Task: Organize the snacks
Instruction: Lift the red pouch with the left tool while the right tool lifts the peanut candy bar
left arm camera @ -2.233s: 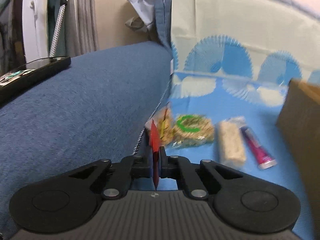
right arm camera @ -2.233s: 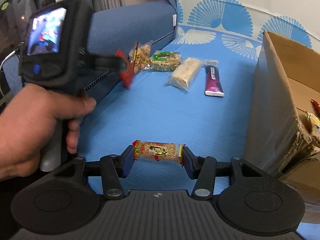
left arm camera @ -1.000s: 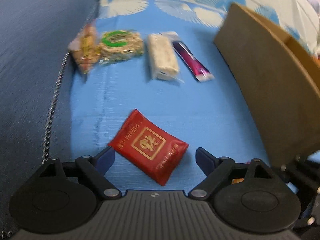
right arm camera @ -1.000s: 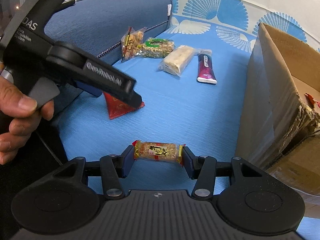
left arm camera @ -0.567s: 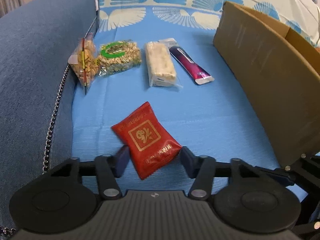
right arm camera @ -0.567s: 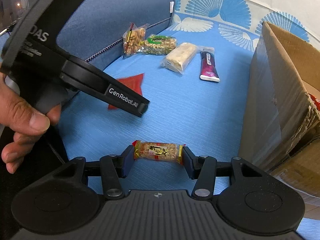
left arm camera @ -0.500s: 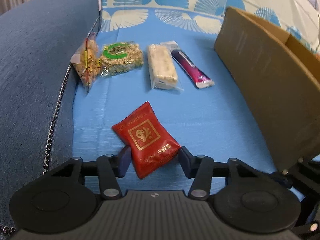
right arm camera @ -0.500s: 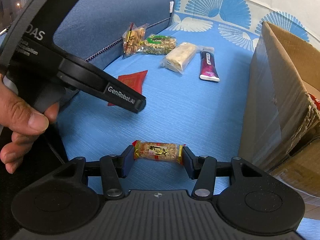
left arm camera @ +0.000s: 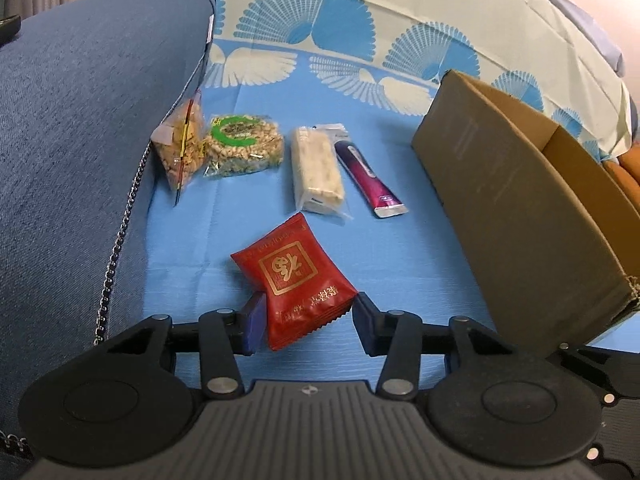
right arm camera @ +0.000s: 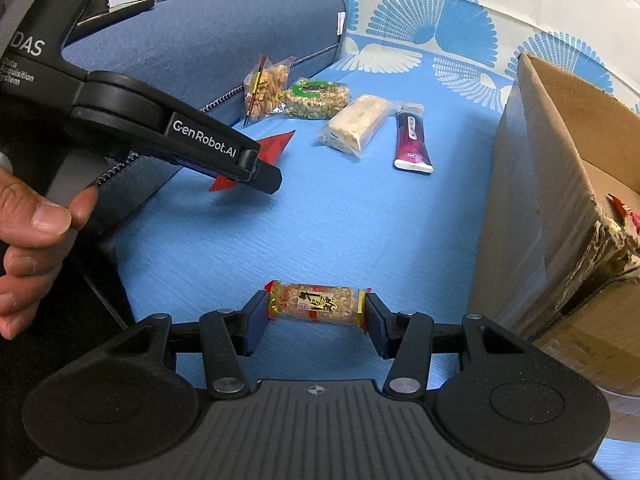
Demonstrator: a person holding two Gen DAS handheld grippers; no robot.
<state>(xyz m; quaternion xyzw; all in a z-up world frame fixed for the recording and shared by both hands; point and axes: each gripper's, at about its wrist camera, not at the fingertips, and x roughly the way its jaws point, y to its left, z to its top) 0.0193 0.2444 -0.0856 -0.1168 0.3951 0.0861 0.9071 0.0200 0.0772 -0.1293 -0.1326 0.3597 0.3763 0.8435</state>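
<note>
The left claw (right arm camera: 256, 168) arm reads "GenRobot.AI".

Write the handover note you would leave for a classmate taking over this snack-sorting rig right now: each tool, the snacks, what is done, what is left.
Left tool: closed on the near end of the red packet, holding it above the blue sheet.
Right tool: shut on the peanut bar, gripped end to end.
Laid in a row beside the sofa arm: nut bag, green-label bar, pale bar, purple tube.
Cardboard box stands to the right, open, with some wrappers inside.
Done: four snacks lined up.
Left, probably: set down the red packet and peanut bar by the row, then see to the rest in the box.
</note>
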